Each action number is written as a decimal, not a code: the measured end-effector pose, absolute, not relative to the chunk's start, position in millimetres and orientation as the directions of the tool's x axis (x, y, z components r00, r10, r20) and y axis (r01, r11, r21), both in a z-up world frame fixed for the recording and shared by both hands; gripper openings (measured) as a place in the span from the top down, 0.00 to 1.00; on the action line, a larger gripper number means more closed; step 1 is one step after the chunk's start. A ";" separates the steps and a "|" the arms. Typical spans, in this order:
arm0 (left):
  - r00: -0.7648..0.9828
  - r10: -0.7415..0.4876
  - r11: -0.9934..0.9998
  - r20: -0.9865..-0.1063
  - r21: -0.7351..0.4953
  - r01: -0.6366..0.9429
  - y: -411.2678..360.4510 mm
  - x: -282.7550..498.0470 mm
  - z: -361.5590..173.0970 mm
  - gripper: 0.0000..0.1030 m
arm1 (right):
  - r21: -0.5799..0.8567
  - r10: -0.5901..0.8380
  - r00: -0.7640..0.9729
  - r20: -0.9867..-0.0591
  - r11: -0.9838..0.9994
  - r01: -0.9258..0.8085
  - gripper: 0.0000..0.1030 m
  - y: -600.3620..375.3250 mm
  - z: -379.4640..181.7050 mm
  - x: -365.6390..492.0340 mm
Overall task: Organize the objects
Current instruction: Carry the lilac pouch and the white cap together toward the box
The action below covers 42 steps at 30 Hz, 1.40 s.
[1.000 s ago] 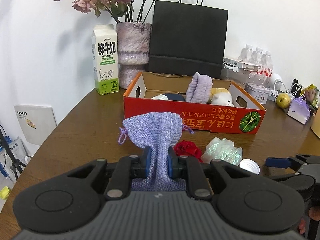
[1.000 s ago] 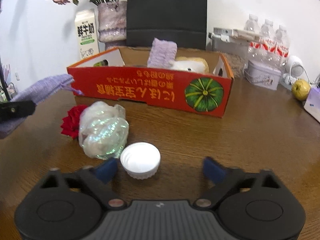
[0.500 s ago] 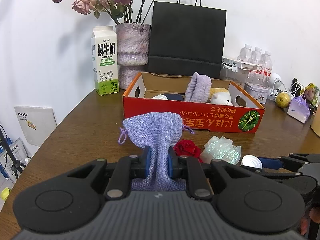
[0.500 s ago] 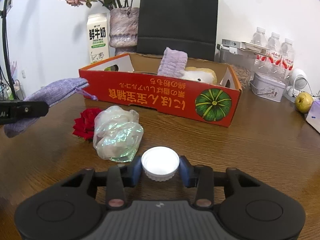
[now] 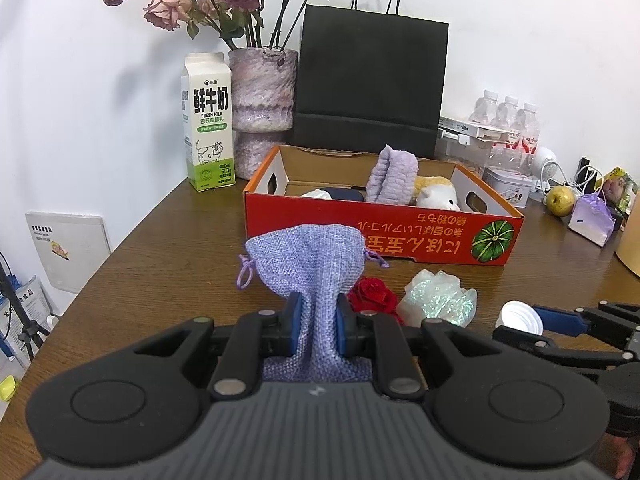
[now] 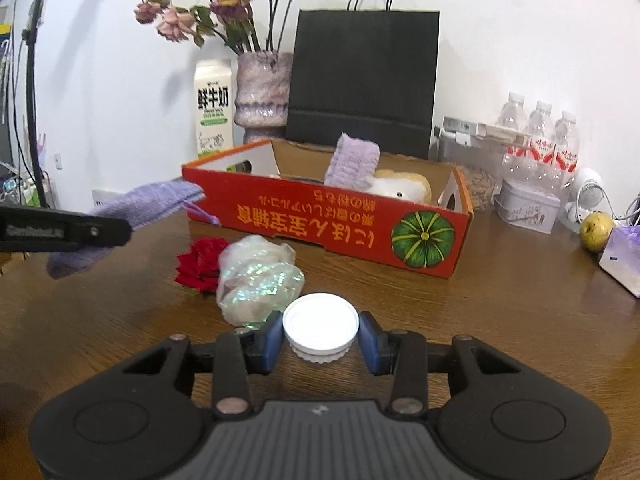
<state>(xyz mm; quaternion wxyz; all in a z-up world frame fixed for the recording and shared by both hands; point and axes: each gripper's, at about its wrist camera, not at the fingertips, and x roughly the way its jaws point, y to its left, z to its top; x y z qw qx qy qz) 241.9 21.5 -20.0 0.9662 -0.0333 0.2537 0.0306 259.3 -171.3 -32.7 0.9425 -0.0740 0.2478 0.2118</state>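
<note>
Pouch [image 5: 310, 256] of lilac cloth is pinched at its waist by the left hand-held gripper [image 5: 316, 318], held above the near table [image 5: 168, 264]; the right hand-held gripper [image 6: 320, 340] clamps a white lid [image 6: 320, 322] just right of the red rose [image 6: 200, 262]. Both should probably be raised above the near wall of the red box [image 5: 420, 236] before release. Milk carton [image 5: 208, 120] at far left reads "FRESH MILK".

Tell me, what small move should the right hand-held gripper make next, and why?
Probably carry the white cap forward to the red box. The right hand-held gripper looks closed on the cap, lifted off the table, and the box is open-topped.
</note>
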 end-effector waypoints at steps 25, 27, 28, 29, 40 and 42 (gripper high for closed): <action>0.888 0.078 0.994 -0.454 -0.031 -0.103 4.5 255.3 6.7 0.83 | 0.003 0.406 0.827 -0.389 0.898 -0.439 0.62 -174.1 10.0 254.3; 0.889 0.083 0.994 -0.451 -0.025 -0.105 2.1 258.9 8.7 0.83 | 0.006 0.409 0.827 -0.385 0.898 -0.441 0.62 -173.5 14.3 259.0; 0.889 0.085 0.994 -0.450 -0.022 -0.106 1.0 260.8 9.7 0.83 | 0.007 0.410 0.827 -0.385 0.897 -0.441 0.62 -172.7 15.5 261.3; 0.890 0.087 0.994 -0.448 -0.020 -0.108 0.2 262.9 10.8 0.83 | 0.006 0.410 0.827 -0.384 0.897 -0.442 0.62 -172.1 16.8 263.7; 0.900 0.097 0.993 -0.424 -0.025 -0.118 -1.0 290.7 21.5 0.83 | -0.012 0.415 0.833 -0.365 0.893 -0.450 0.62 -159.2 27.4 290.3; 0.903 0.099 0.993 -0.418 -0.024 -0.119 -1.6 297.2 22.7 0.83 | -0.010 0.417 0.834 -0.362 0.893 -0.451 0.62 -157.6 28.2 296.8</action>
